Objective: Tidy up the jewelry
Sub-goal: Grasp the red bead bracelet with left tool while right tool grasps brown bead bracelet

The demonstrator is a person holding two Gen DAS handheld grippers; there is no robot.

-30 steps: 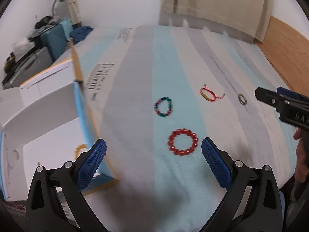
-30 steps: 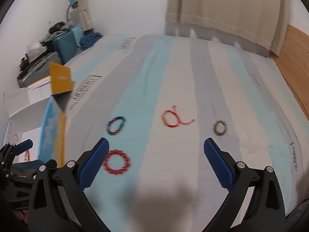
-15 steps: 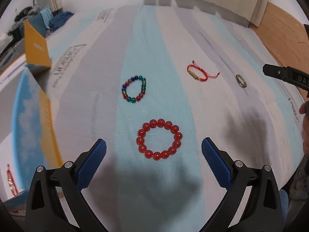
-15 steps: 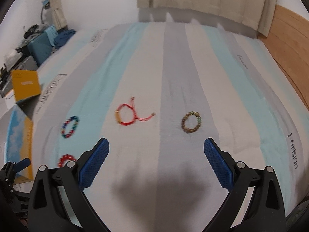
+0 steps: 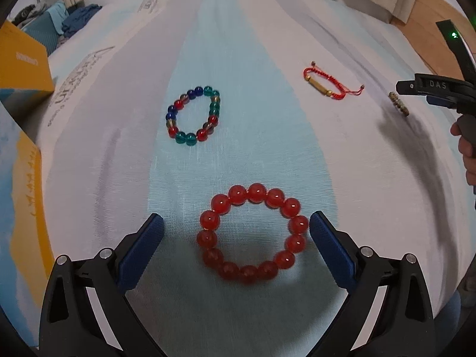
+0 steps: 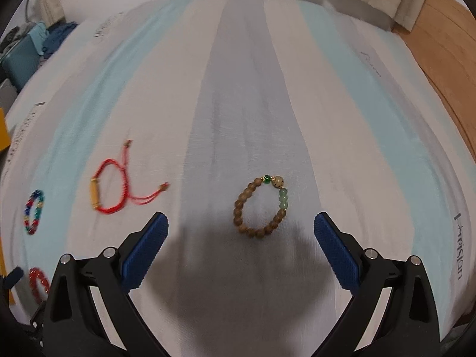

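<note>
Four bracelets lie flat on the striped bed (image 6: 247,95), spread in a loose row across it. The left gripper (image 5: 236,227) hangs low over the red bead bracelet (image 5: 252,233), its jaws spread wide with the round ring sitting between the two blue pads, touching neither. Just beyond it lies the multicoloured bead bracelet (image 5: 193,116), an oval whose long axis runs away from the gripper and leans a little to the right. Further right is the red cord bracelet (image 5: 325,84), its gold tube lying slantwise and its loose cord ends trailing off to the right.

The right gripper (image 6: 241,226) has its jaws wide open too, and holds nothing. The brown bead bracelet (image 6: 261,206), with a few green beads on its far right side, lies just ahead of the pads, slightly oval and tilted to the right. An orange and blue box (image 5: 20,160) stands at the left edge of the bed.
</note>
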